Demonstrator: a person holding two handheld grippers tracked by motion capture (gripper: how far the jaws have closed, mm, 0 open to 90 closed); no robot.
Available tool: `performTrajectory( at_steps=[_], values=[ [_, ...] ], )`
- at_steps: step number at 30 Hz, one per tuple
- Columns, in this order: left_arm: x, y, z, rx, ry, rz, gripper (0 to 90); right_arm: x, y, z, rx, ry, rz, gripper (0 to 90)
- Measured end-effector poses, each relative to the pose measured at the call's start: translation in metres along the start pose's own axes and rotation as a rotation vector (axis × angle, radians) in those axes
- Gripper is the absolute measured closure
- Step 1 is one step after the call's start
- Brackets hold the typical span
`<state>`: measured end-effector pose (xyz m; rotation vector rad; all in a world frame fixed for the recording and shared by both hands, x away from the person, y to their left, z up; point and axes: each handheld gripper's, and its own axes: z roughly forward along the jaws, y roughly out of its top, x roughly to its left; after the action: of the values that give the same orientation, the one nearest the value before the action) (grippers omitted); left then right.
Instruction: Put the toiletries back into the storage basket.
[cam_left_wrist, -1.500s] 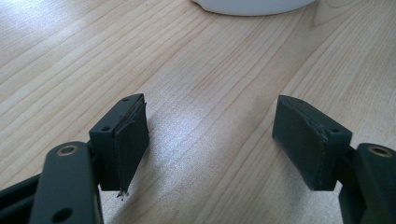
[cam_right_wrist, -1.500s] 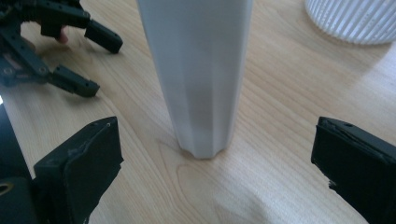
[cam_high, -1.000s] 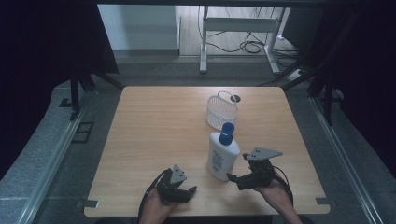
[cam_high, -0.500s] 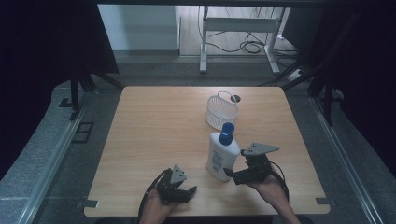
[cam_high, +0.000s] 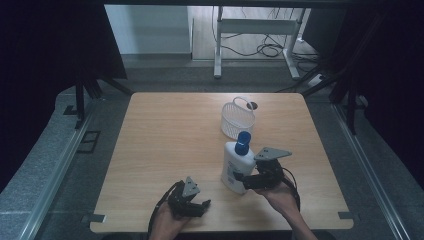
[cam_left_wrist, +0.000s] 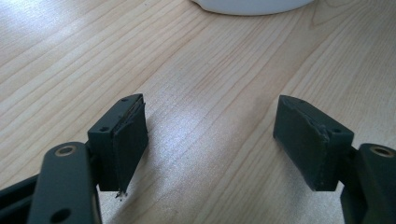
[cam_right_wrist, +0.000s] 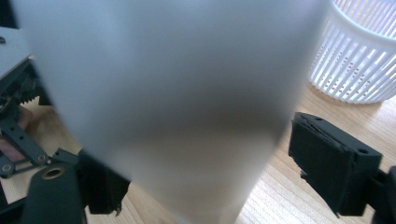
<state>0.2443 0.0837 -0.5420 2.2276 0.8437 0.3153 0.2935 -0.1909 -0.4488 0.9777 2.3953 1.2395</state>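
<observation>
Both grippers agape: right gripper (cam_high: 243, 179) around white bottle (cam_high: 237, 164), left gripper (cam_left_wrist: 210, 142) over bare table (cam_left_wrist: 196, 79).

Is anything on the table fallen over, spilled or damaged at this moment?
Nothing is spilled or tipped: the white bottle and basket stand upright. Only the rubber pads of the left gripper look frayed at their edges.

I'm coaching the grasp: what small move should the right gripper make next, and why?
Probably close the jaws. In the right gripper view the bottle stands between the open jaws of the right gripper, with a gap at one pad. The basket stands just beyond.
</observation>
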Motion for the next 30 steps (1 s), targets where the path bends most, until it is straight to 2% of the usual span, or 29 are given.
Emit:
performTrajectory(
  at_steps=[9,10,11,18,25,30],
  values=[
    [0.0,0.0,0.0,0.0,0.0,0.001,25.0,0.007,0.014,-0.003,-0.031,-0.002,-0.025,30.7],
    [0.0,0.0,0.0,0.0,0.0,0.001,25.0,0.008,0.016,-0.004,-0.029,-0.001,-0.035,34.4],
    [0.0,0.0,0.0,0.001,0.0,0.001,24.8,0.012,0.018,-0.004,-0.018,-0.017,-0.066,36.1],
    [0.0,0.0,0.0,0.002,0.0,0.001,24.5,0.014,0.02,-0.005,-0.002,-0.029,-0.076,36.9],
    [-0.001,0.0,0.0,0.003,0.0,0.0,24.3,0.012,0.023,-0.005,0.012,-0.002,-0.091,37.1],
    [-0.001,0.0,0.0,0.003,0.0,0.0,24.2,0.008,0.027,-0.007,-0.002,0.022,-0.084,37.1]
  ],
)
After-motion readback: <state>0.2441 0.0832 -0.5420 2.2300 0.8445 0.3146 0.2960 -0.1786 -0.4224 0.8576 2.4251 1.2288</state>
